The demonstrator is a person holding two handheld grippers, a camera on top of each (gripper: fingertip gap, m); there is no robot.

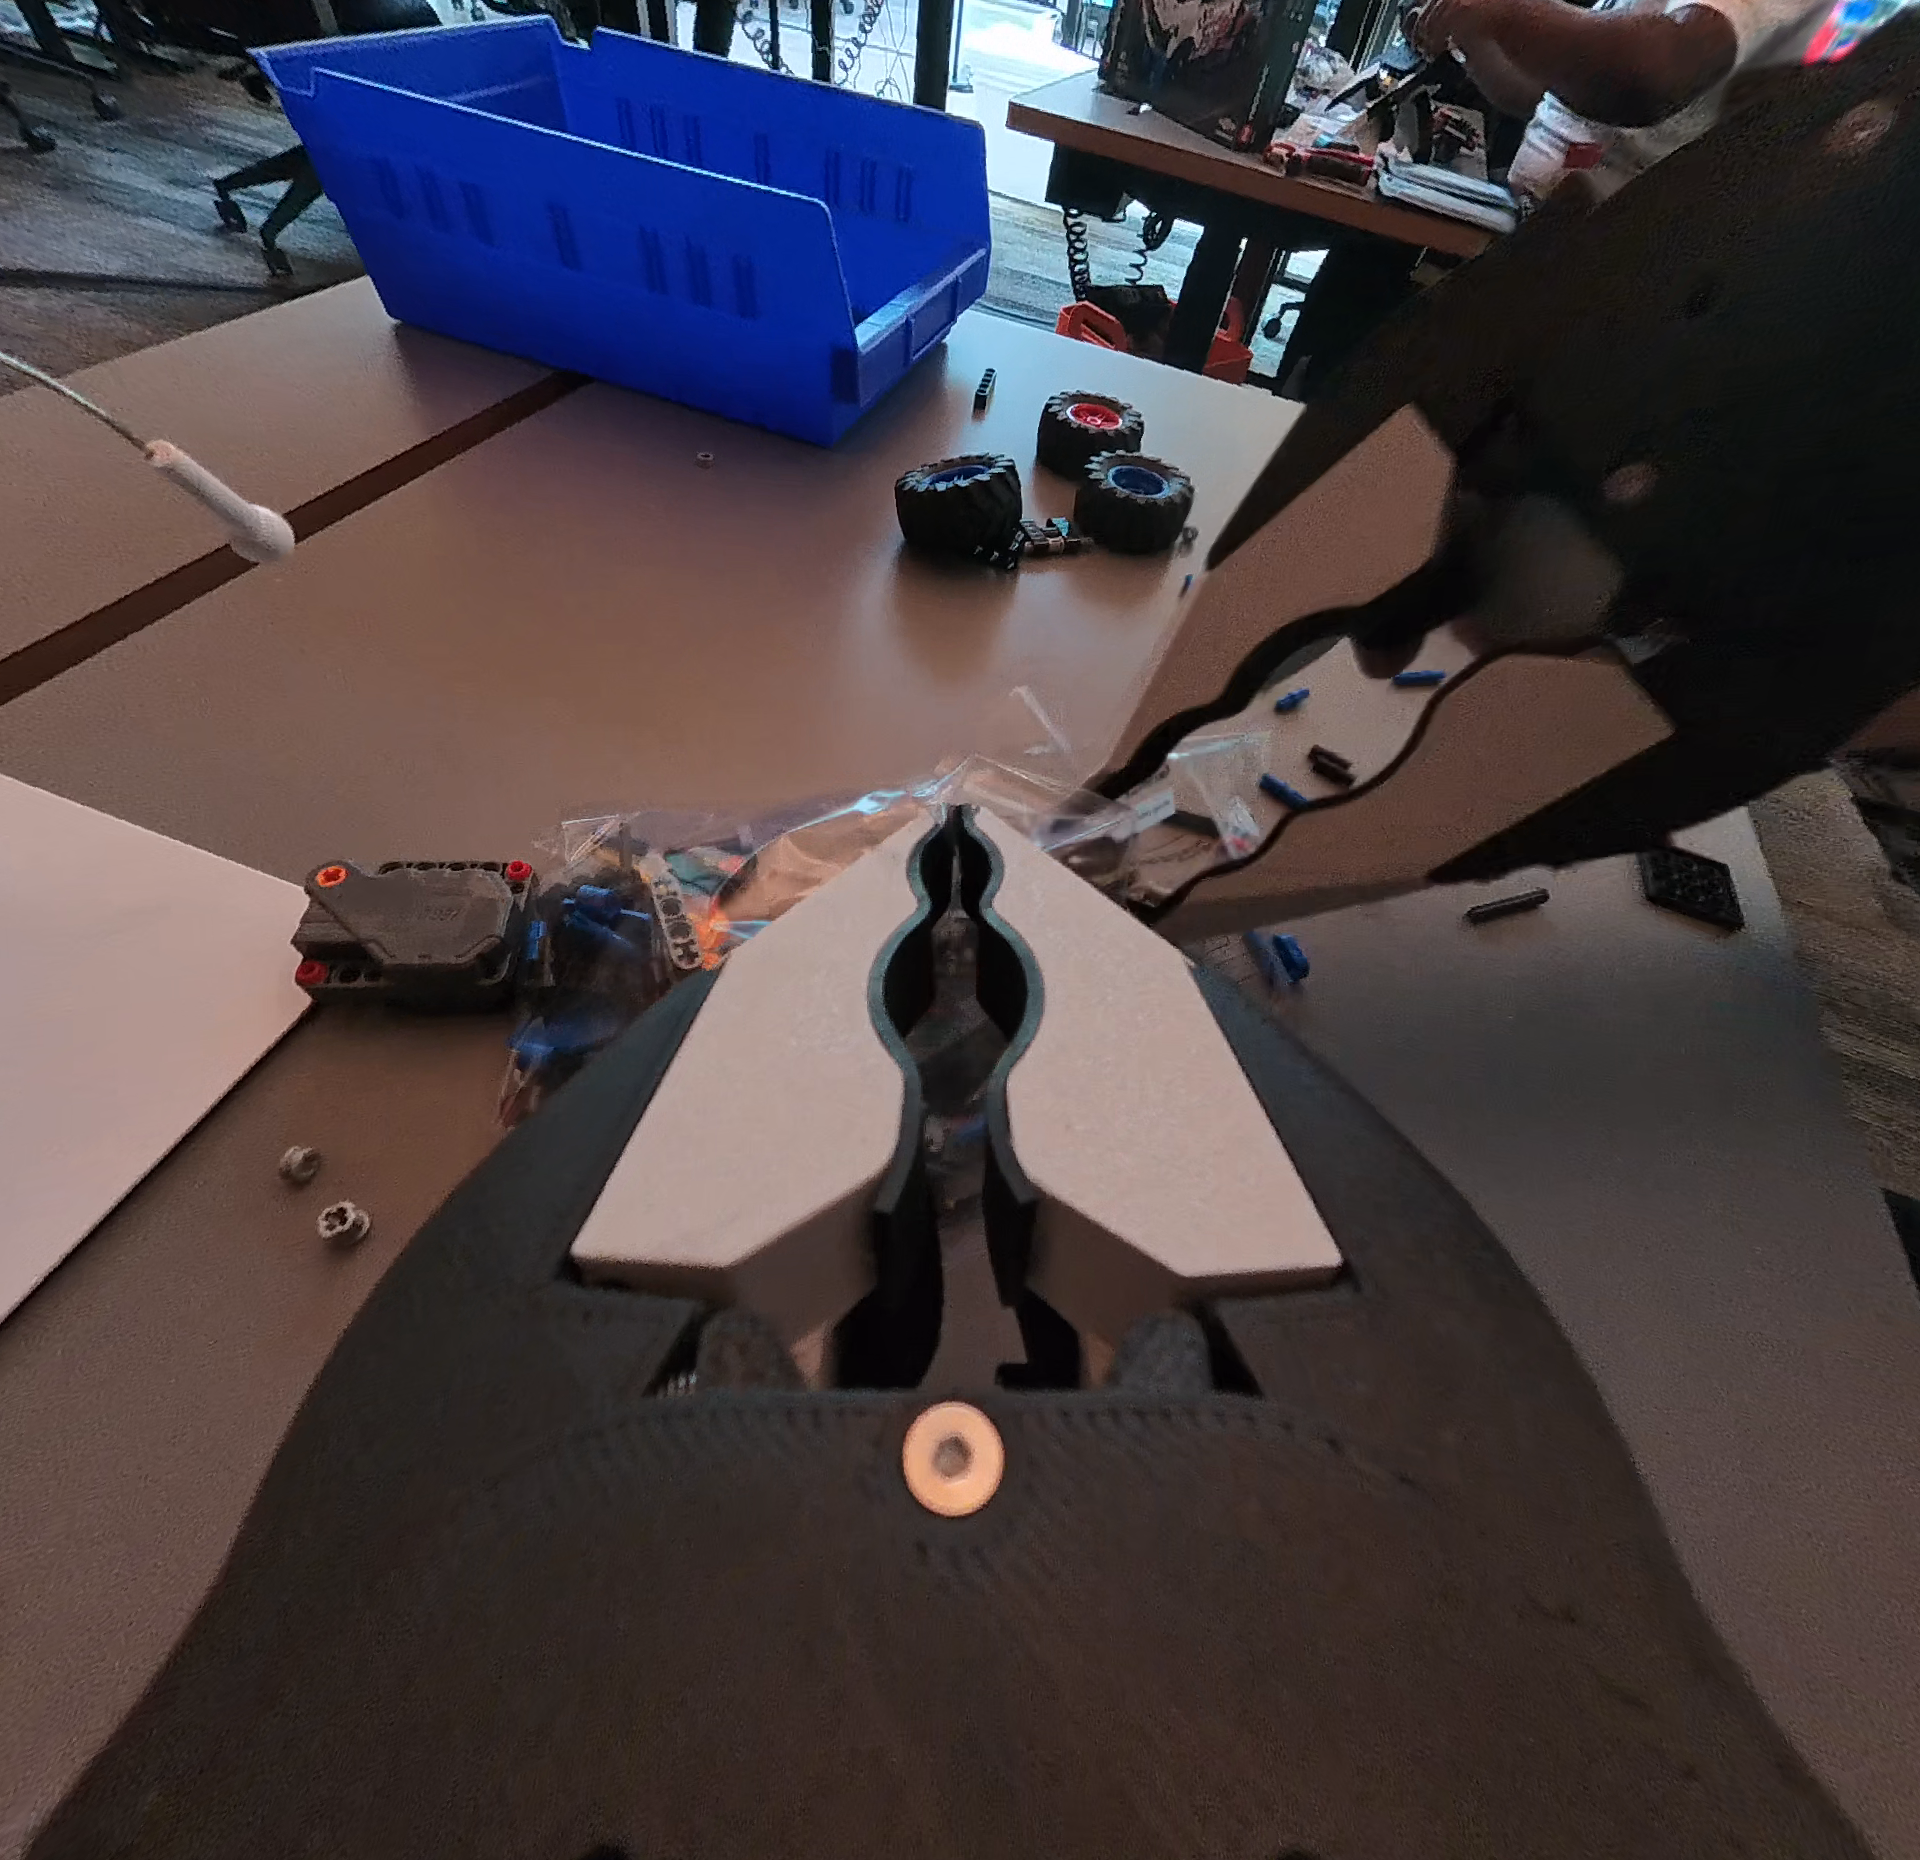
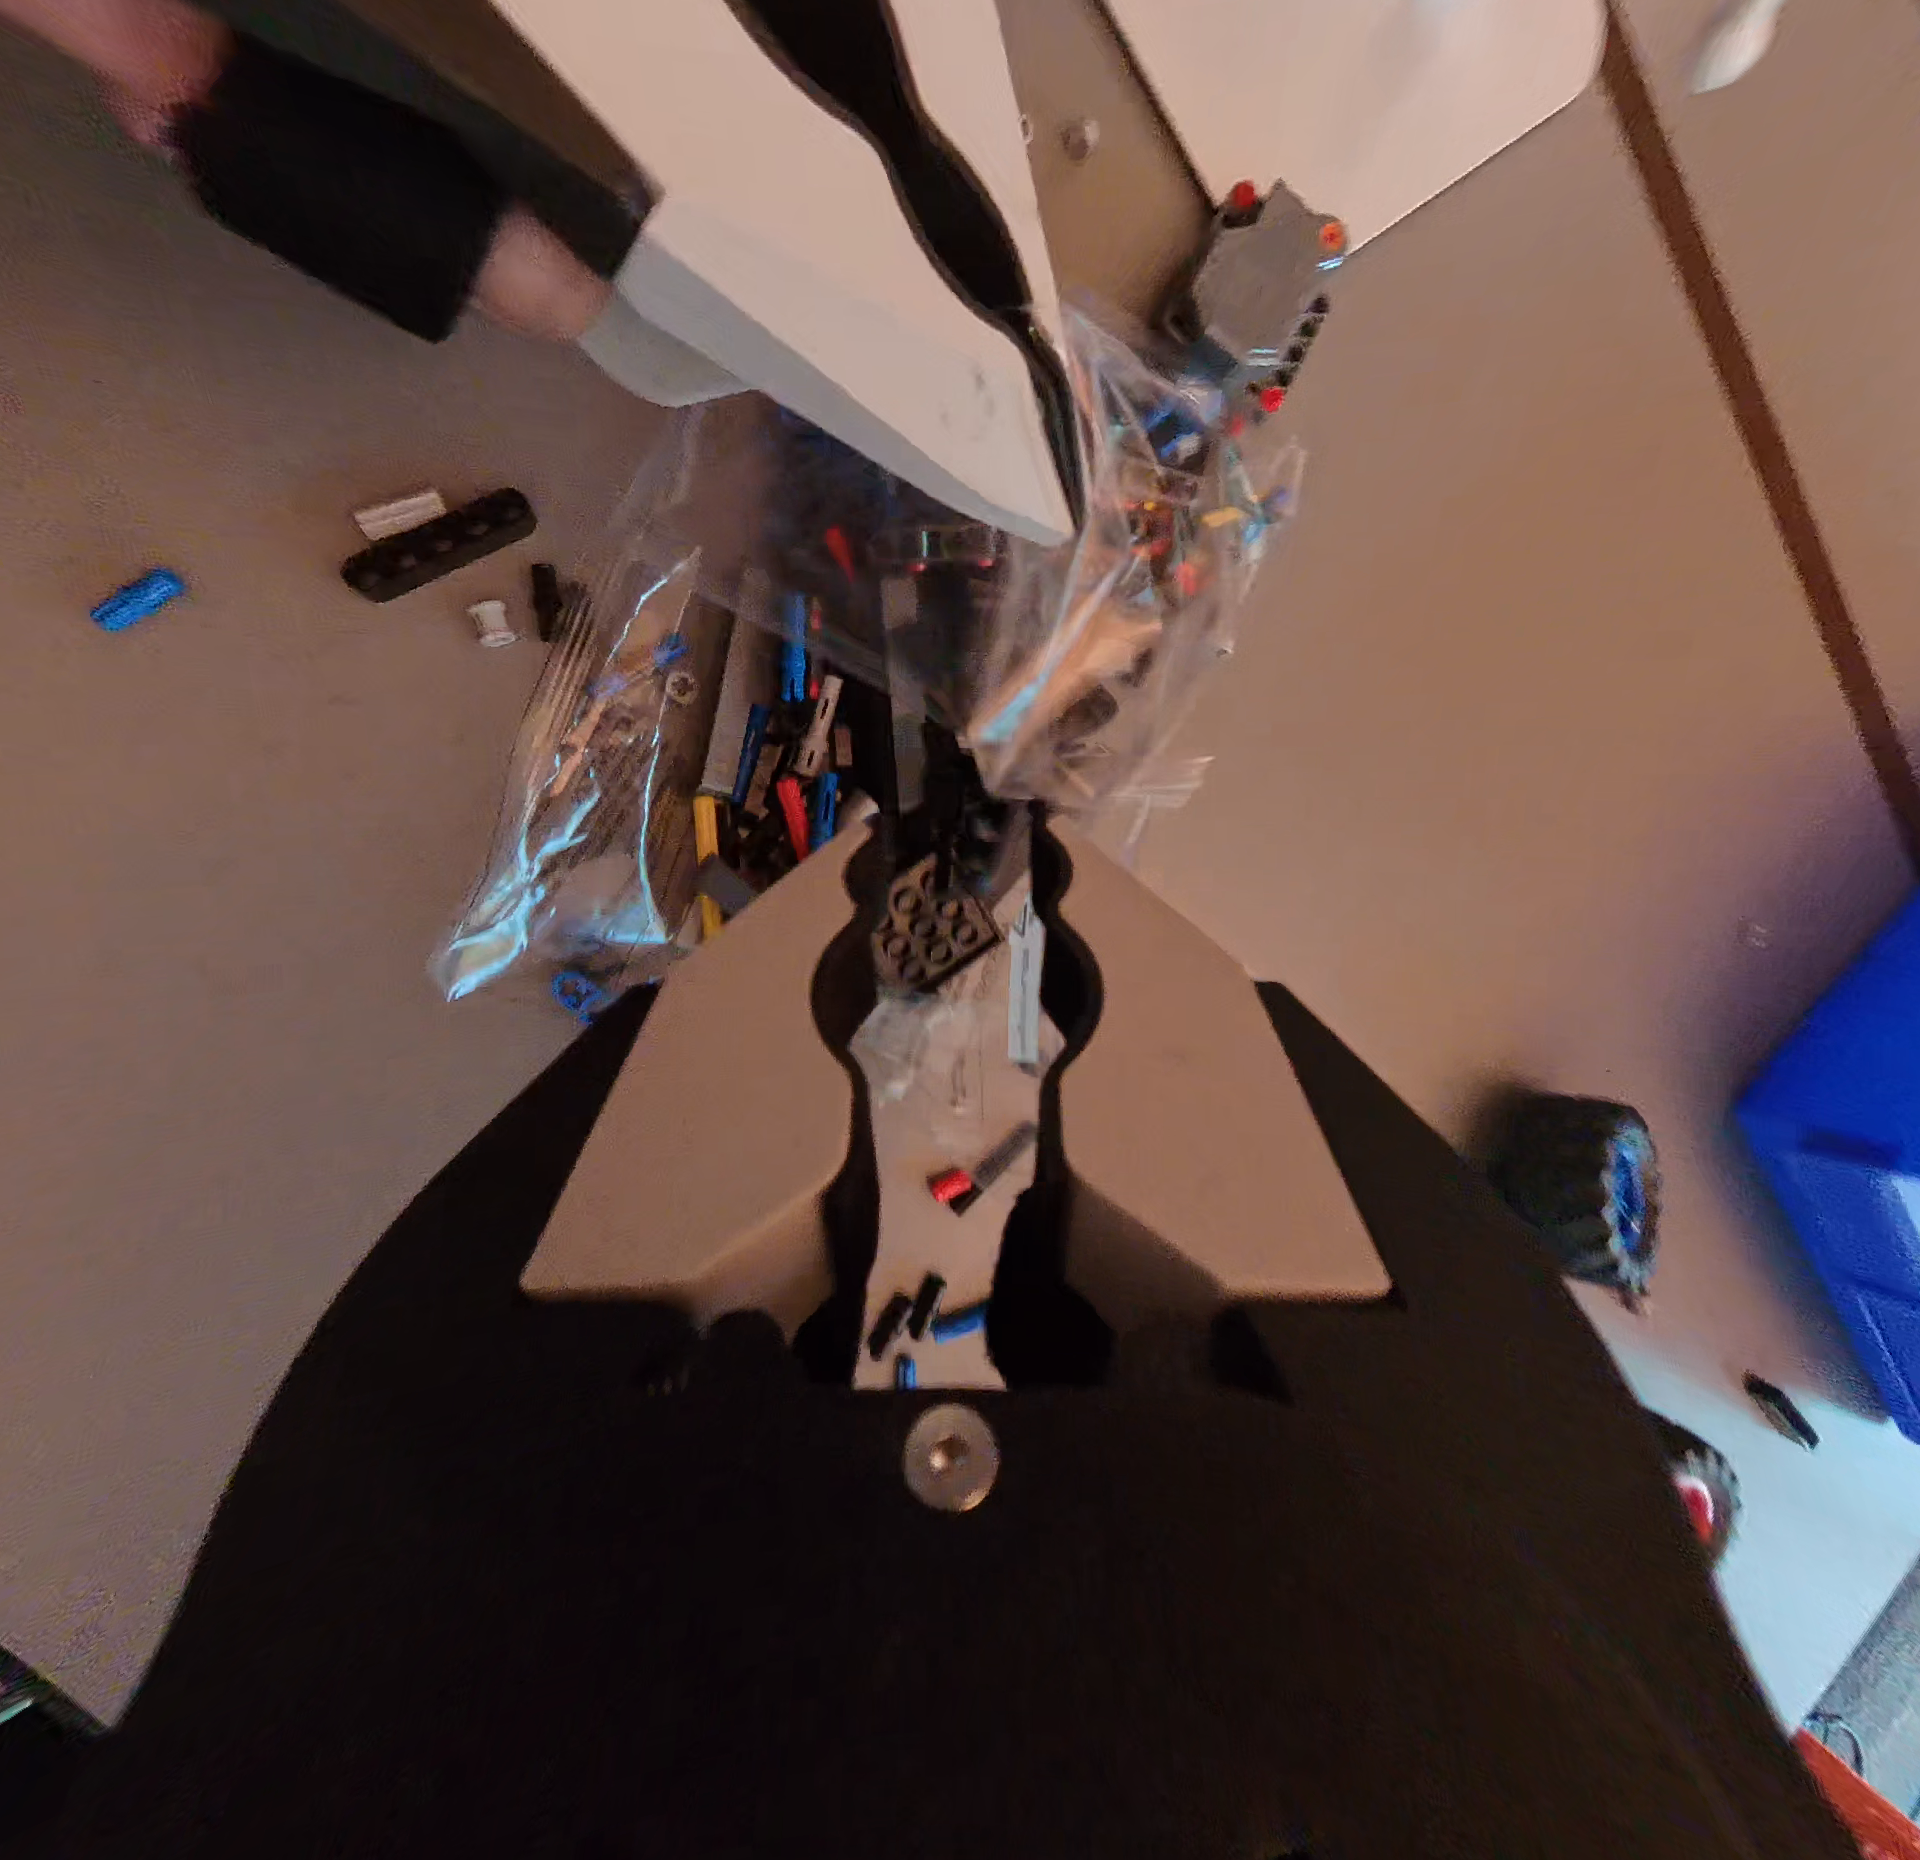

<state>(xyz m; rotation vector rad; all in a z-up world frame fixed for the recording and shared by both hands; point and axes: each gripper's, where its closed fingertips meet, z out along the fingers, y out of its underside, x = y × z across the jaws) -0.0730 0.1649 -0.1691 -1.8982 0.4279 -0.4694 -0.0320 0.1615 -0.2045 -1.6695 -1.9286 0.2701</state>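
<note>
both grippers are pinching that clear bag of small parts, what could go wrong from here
1. The left gripper and right gripper each look shut on the thin clear bag; pulling apart could tear it.
2. The bag seems open by the right gripper, with pins already loose, so lifting may spill more.
3. The grey motor block lies against the bag and could get dragged along.
</note>
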